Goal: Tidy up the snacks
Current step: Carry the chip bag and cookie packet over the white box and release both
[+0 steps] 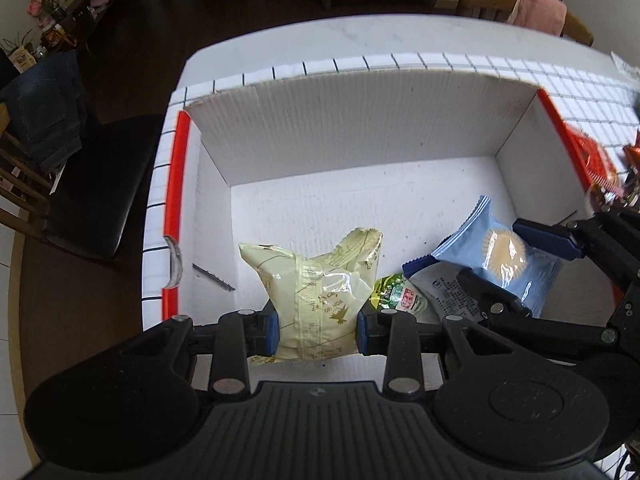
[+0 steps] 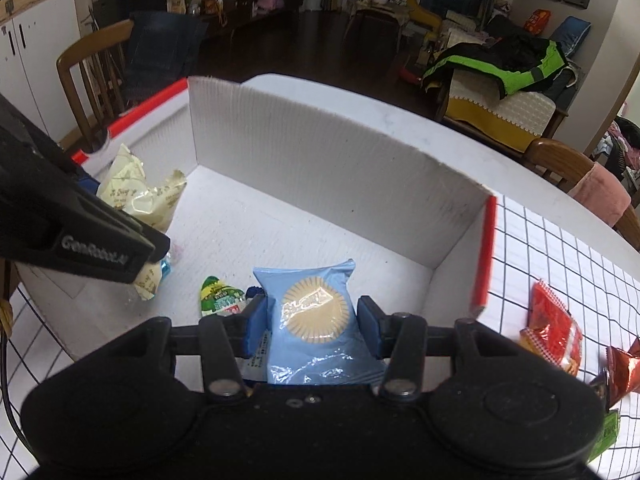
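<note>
Bright, even light on the table (image 1: 360, 36) — fisheye-bent edges, blurred right side.

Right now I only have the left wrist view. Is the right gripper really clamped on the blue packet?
Observer: Yes. The right wrist view shows the right gripper with a pad pressed on each side of the blue packet.
Operator: What's lying outside the box on that side? It's blurred for me.
Observer: On the gridded cloth, past the white box, lie a red packet, dark red packets and a green packet at the frame edge.
</note>
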`<move>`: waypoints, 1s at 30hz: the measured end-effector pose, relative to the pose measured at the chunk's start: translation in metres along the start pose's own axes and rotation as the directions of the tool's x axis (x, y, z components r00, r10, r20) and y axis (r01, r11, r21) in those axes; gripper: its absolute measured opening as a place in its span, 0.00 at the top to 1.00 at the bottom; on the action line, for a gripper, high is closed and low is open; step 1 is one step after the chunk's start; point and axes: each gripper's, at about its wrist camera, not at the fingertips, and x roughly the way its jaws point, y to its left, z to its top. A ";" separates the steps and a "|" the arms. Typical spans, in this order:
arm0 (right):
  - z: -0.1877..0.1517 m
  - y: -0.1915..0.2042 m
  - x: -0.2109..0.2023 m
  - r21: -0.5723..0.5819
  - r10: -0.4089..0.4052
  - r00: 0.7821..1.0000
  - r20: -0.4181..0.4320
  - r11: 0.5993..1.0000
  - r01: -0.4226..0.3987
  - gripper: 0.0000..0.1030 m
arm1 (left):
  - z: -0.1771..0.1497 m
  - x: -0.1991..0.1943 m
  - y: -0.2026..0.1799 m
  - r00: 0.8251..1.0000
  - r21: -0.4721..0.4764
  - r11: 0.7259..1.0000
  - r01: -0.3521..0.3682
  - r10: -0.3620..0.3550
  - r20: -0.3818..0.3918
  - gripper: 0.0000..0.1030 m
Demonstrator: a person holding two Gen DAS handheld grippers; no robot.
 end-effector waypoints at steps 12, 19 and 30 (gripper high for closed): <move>-0.003 -0.003 0.008 0.023 0.038 0.997 -0.062 0.999 -0.037 0.54 | 0.005 0.008 -0.011 0.999 0.052 0.998 -0.028 0.030 -0.031 0.67; -0.006 -0.002 -0.001 0.042 0.064 0.996 -0.055 0.997 -0.061 0.51 | 0.002 0.004 -0.008 1.000 0.047 0.999 -0.025 0.026 -0.010 0.63; -0.005 -0.015 -0.041 0.110 0.099 0.995 0.024 0.989 -0.101 0.34 | -0.010 -0.026 -0.003 0.997 0.013 1.000 0.002 -0.003 0.072 0.47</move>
